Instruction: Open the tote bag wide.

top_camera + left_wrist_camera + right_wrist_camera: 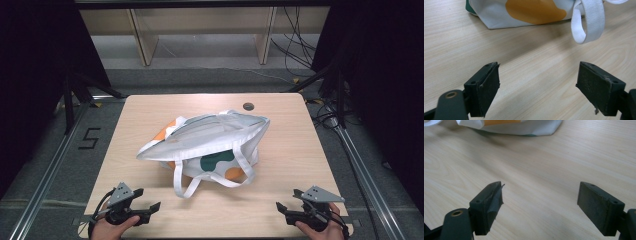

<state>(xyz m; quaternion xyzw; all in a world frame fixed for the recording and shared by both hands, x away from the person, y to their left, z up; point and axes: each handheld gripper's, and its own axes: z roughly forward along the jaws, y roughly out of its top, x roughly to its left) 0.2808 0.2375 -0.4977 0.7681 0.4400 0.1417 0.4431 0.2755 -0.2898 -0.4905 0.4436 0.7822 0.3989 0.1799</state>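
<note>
A white tote bag [205, 147] with orange and green blotches lies crumpled in the middle of the wooden table [295, 145]. Its white strap [187, 182] loops toward the front edge. The left gripper [150, 207] rests at the front left corner in a hand, open, with nothing between its jaws. At the front right the right gripper [284, 210] is open and empty too. In the left gripper view the bag [524, 12] and the strap loop [587, 23] lie beyond the left gripper [537, 90]. The right gripper view shows the bag's edge [524, 128] far ahead of the right gripper [540, 207].
A round cable hole [248, 106] sits near the table's far edge. Aluminium rails [47, 175] run along both sides of the table, and a floor mark "5" [89, 138] lies at the left. Wooden shelving [200, 30] and cables [300, 40] stand behind.
</note>
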